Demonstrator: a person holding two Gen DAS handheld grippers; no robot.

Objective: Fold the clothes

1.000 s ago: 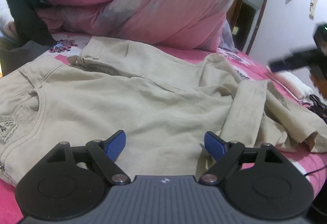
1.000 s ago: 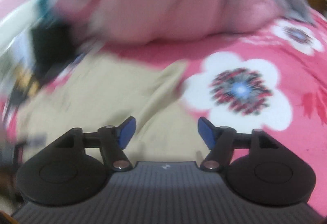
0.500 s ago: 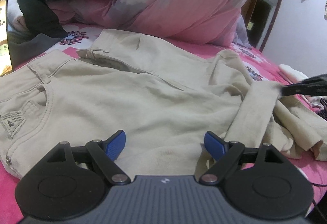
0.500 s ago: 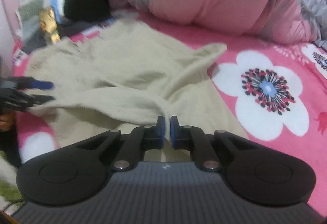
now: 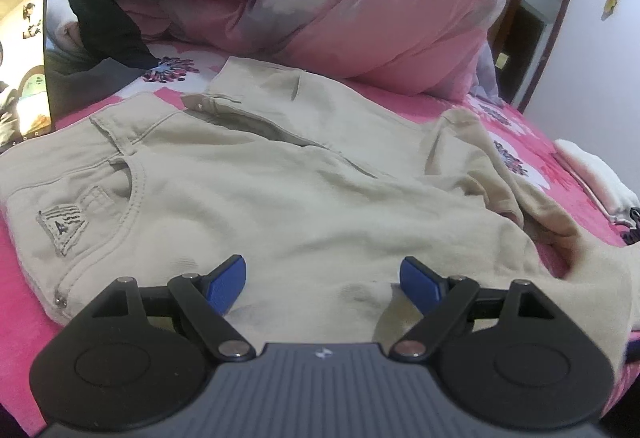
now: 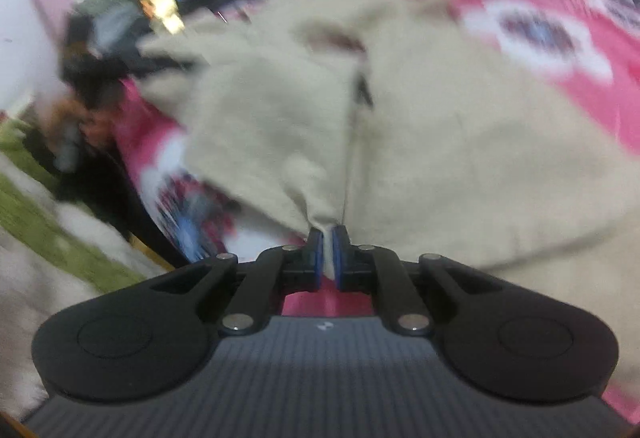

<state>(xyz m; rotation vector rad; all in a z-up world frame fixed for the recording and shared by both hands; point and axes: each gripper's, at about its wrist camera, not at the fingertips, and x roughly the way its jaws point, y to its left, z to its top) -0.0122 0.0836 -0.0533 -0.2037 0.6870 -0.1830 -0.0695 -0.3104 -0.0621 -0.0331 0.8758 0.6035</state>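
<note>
Right gripper [image 6: 327, 252], closed on trouser leg half a second ago, now has leg hem lifted and drawn toward waist; right view motion-blurred. Its blue pads pressed together, pinching beige fabric. Left gripper [image 5: 322, 280] spread wide, hovering low over beige trousers [image 5: 280, 206], gripping nothing. Trousers lie flat on pink floral bed [image 5: 532, 142], waistband at left, beside lit phone [image 5: 22, 66]. Pink duvet [image 5: 340, 6] heaped behind.

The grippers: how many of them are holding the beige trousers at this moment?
1. The right gripper is shut on an edge of the beige trousers. The left gripper is open above the trousers and holds nothing.
</note>
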